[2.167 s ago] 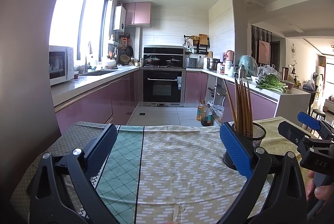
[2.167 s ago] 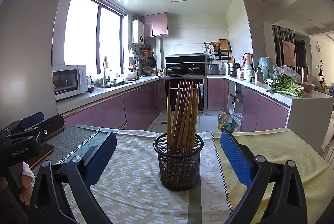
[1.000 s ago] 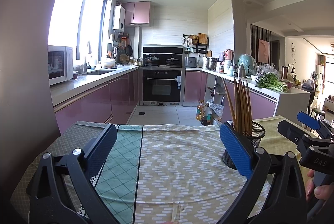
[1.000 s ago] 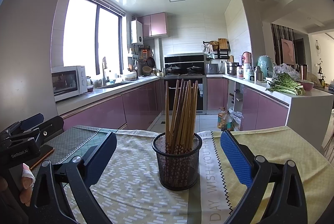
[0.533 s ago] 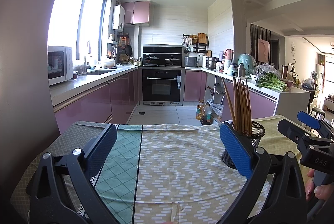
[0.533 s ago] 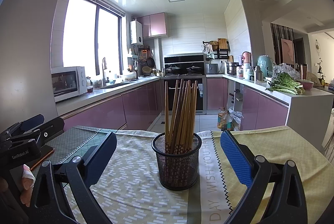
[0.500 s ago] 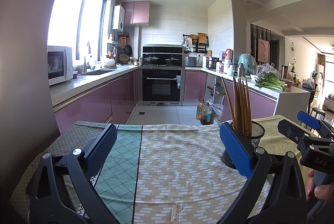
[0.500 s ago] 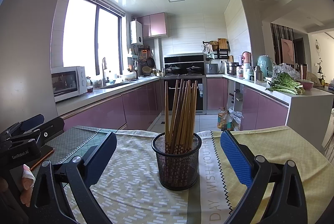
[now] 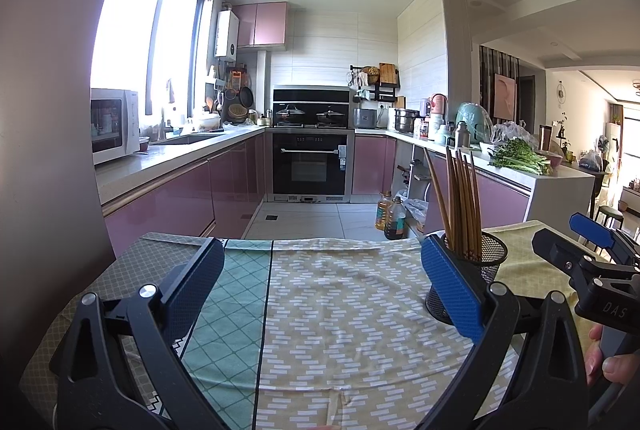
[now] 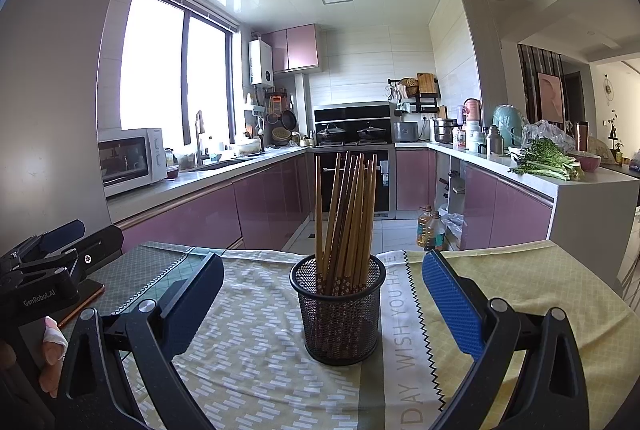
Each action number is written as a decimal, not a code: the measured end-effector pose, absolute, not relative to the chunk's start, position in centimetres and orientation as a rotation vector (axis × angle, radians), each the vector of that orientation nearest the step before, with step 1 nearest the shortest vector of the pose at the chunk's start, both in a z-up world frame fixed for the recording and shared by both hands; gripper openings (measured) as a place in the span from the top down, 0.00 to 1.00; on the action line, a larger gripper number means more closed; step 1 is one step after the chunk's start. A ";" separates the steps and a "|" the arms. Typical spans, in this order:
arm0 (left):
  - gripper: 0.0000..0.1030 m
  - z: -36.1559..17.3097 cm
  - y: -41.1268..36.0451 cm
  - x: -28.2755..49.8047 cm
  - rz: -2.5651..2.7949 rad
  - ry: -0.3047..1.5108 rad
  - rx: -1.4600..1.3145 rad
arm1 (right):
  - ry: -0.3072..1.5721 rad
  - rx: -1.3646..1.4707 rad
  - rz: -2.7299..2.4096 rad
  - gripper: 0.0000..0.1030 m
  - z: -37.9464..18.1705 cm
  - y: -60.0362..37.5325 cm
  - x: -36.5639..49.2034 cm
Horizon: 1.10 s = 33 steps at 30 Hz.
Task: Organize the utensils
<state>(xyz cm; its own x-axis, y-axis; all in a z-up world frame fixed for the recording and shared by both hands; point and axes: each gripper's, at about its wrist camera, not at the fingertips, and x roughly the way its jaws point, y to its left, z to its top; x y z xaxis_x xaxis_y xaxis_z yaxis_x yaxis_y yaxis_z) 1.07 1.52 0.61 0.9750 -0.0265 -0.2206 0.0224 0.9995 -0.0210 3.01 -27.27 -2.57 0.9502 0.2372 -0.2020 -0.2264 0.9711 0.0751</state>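
Patterned cloth covers the worktop; no loose utensil shows on it in either view. Left of the mesh holder, the left claw hangs released and empty, jaws spread wide over bare cloth. The holder stands upright on the cloth, with the wooden chopsticks gathered inside, leaning slightly. The right claw faces the holder squarely, likewise released, its jaws either side of the holder and apart from it. Judgement: collection appears complete; nothing remains visibly outstanding, though areas beyond the frames are unverified.
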 end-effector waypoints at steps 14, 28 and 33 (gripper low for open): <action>0.06 0.6 1.5 1.1 -0.025 0.224 -0.018 | 0.212 0.053 0.235 0.07 -2.7 -27.2 3.1; 0.06 0.5 1.4 1.1 -0.027 0.226 -0.019 | 0.213 0.057 0.234 0.07 -2.9 -27.2 3.2; 0.06 0.5 1.4 1.1 -0.027 0.225 -0.019 | 0.211 0.058 0.234 0.07 -2.9 -27.2 3.3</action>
